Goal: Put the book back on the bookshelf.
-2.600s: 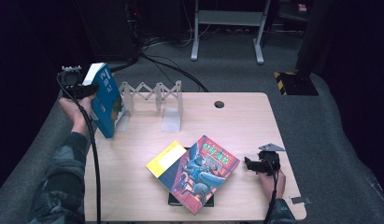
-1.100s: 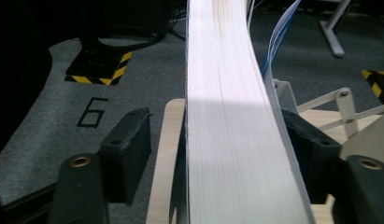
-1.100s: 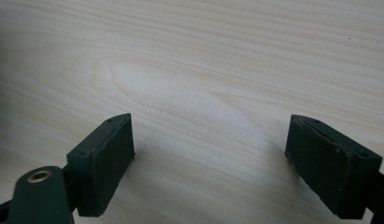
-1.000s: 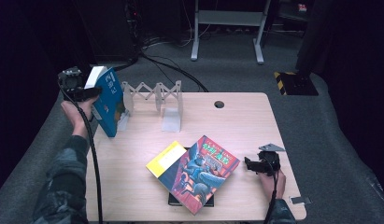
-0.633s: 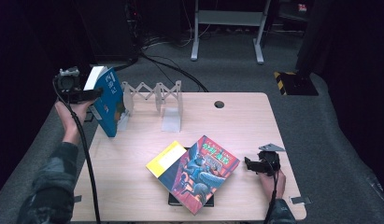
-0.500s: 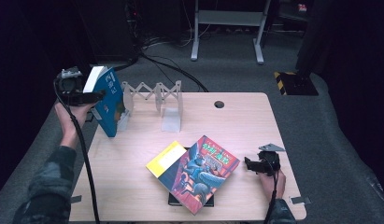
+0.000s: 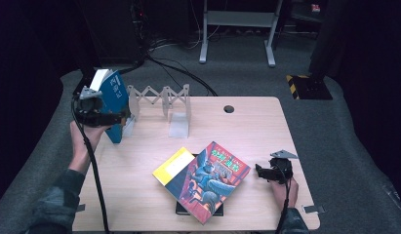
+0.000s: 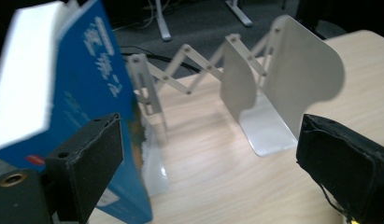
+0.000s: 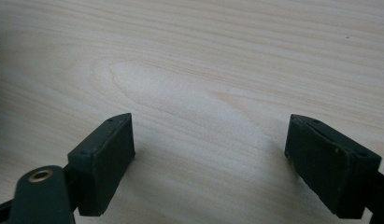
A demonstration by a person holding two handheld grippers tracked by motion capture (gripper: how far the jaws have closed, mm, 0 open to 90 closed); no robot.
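With the blue book (image 7: pixel 112 105) now standing on edge at the far left of the surface (image 7: pixel 256 131), leaning by the left end of the white expanding book rack (image 7: pixel 161 102), the left gripper (image 8: pixel 208 163) has just been opening its fingers and has drawn back to the left, off the cover. In the left gripper view nothing sits between the fingers; the book is just beside the left one (image 8: pixel 89 165), apparently not pinched. Judgement: this book is placed and released. The right gripper (image 7: pixel 267 170) has stayed parked near right, fingers spread over bare wood, holding nothing. The stack of books (image 7: pixel 203 183) lies flat at near centre, presumably next for the rack.
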